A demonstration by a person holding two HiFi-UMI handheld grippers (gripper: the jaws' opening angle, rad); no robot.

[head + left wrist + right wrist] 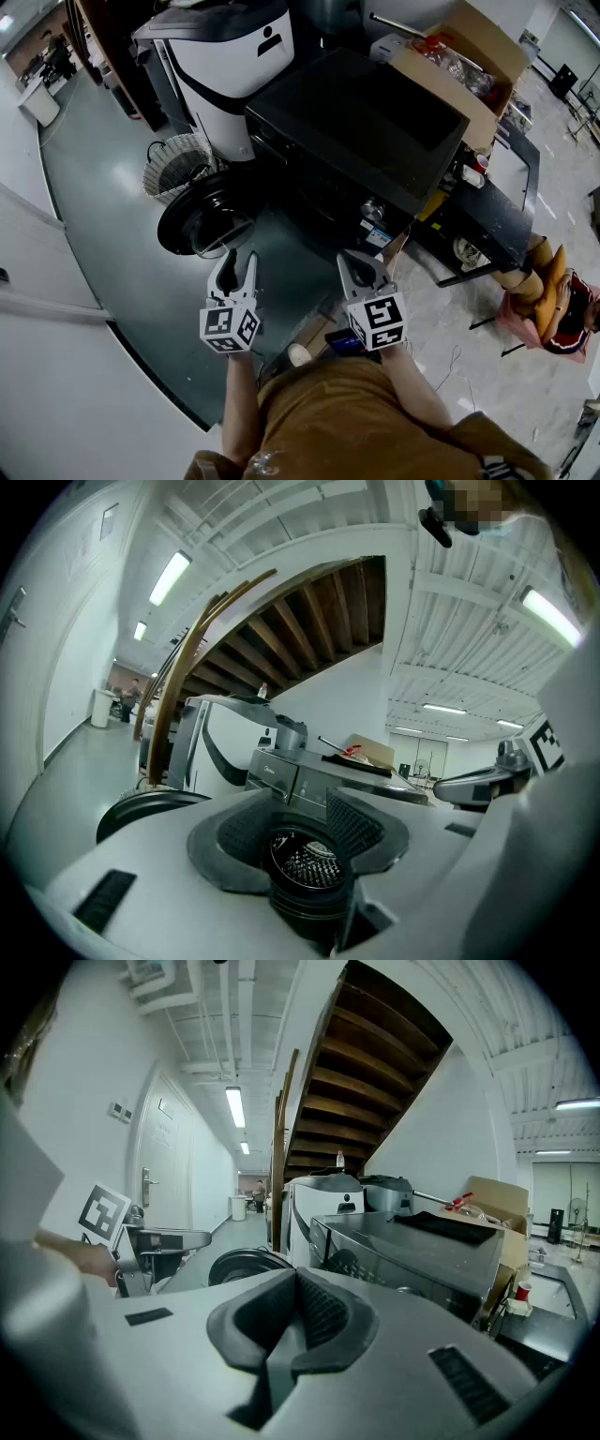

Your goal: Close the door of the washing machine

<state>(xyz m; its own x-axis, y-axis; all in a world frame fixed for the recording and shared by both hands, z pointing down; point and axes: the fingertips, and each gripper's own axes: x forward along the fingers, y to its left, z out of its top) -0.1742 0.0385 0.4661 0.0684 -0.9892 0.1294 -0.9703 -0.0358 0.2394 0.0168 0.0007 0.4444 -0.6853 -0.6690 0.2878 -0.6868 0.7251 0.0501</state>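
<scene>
The black front-loading washing machine (361,127) stands ahead of me, with its round door (199,220) swung open to the left. In the head view my left gripper (234,267) is open and empty just short of the door's near edge. My right gripper (362,270) is shut and empty, near the machine's front lower corner. The left gripper view looks between the spread jaws of the left gripper (314,841) into the drum opening (307,862); the door (141,808) lies to the left. In the right gripper view the pads of the right gripper (289,1321) meet, and the door (242,1265) and the machine (422,1246) lie beyond.
A white machine (234,56) and a wire basket (176,164) stand behind the door. A cardboard box (459,66) sits at the washer's far right, beside a black table (502,211). A person (553,305) sits low at the right. A wooden staircase (375,1063) rises overhead.
</scene>
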